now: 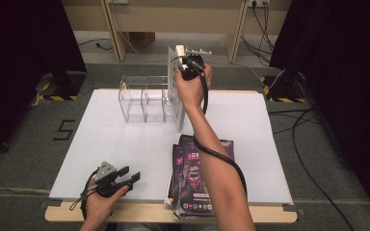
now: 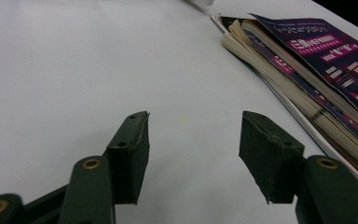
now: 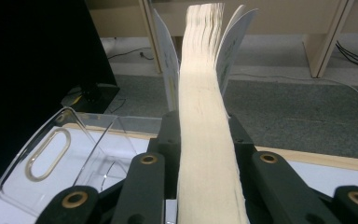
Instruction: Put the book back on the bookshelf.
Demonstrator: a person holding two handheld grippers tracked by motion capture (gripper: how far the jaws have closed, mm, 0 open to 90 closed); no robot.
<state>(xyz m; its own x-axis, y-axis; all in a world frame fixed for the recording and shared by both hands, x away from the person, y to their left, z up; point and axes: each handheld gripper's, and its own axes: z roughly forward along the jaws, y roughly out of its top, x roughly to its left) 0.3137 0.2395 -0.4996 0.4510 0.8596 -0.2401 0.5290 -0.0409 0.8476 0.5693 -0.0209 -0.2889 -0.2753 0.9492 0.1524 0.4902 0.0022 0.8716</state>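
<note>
The right gripper is clamped on a book, holding it upright by its page edge above the right end of a clear acrylic organizer, apparently so it can be slid down on its edge into a compartment. The left gripper rests near the table's front edge with its jaws apart and nothing between them, seemingly waiting. Just to its right, a stack of purple-covered books lies flat at the front of the white table, likely next to be filed.
</note>
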